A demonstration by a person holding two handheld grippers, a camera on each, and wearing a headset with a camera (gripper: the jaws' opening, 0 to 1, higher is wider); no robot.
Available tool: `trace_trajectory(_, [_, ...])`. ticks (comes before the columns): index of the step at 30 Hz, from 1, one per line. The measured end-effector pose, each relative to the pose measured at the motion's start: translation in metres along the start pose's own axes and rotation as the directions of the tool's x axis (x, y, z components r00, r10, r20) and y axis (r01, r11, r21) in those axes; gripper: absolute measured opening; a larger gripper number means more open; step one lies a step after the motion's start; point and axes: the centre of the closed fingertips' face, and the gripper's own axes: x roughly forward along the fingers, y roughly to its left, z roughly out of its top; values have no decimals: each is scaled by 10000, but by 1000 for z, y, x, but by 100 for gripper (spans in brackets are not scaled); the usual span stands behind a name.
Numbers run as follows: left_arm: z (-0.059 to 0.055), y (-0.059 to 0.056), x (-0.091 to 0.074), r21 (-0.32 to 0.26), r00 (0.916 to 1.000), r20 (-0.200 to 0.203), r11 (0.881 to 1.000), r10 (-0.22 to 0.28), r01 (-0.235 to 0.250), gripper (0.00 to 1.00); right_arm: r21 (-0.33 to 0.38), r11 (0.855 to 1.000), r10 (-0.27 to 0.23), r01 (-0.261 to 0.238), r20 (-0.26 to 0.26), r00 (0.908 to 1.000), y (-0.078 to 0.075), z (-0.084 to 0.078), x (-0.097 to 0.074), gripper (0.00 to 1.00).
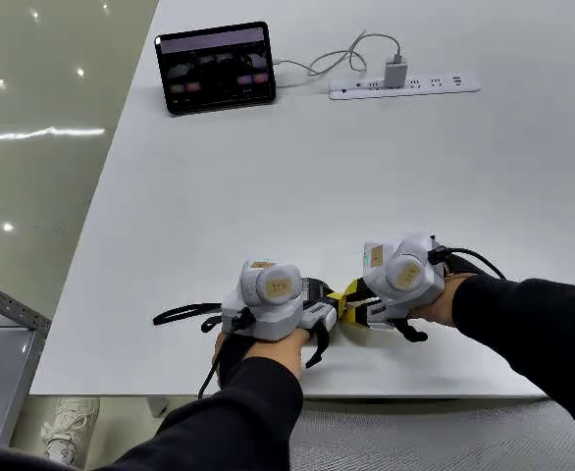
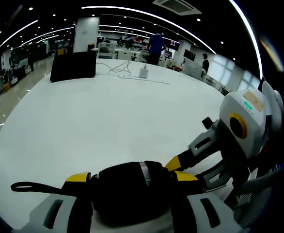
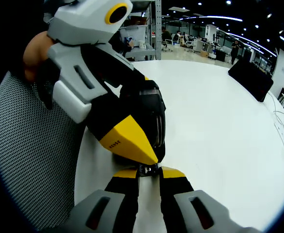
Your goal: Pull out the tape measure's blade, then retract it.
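My left gripper (image 2: 131, 178) had its jaws clamped across the tape measure (image 2: 127, 196), one yellow tip on each flank of the black rounded case. My right gripper (image 3: 148, 173) had its jaws almost together, pinched on what I took to be the blade hook (image 3: 146, 168) at the mouth of the case. No length of blade showed between the two grippers. In the head view the case was at the 6 o'clock edge of the worktop (image 1: 297, 167), and I could not tell whether it rested on it or hung just clear. Its wrist strap (image 1: 178, 314) trailed toward 9 o'clock.

I judged the case rigid and fairly weighty for its size, with a rubbery shell that grips well, so the flanks were the place to hold. The blade I expected to be thin springy steel, slick and quick to kink. The hook looked like the only sure purchase, and I reckoned the spring would snatch it back if let go.

I counted one tape measure, two grippers, one tablet (image 1: 215, 66) at 11 o'clock, and one power strip (image 1: 405, 86) at 1 o'clock carrying one charger (image 1: 395, 72)
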Motion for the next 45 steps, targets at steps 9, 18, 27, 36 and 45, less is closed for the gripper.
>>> trace_trajectory(9, [0,-1,-1,-115,9990,-257,9993,-365,362,62,220,9998,1,1,-66,10000,0,1,0,13])
trace_trajectory(18, [-3,-3,-3,80,9976,-439,9985,-542,546,63,1175,9912,-641,611,219,9977,-15,-3,-22,27])
trace_trajectory(27, [12,-1,-13,312,9888,-264,9886,-1468,1476,69,1999,9708,-1513,1323,830,9850,-22,-7,-58,40])
trace_trajectory(36, [19,10,-26,2735,9481,-454,9089,-3146,3147,87,2709,9373,-2573,2191,1145,9595,-15,-44,-108,49])
trace_trajectory(45, [27,33,-47,3417,9277,-199,8695,-3728,3567,99,3196,9043,-3331,2830,1140,9360,-11,-74,-146,58])
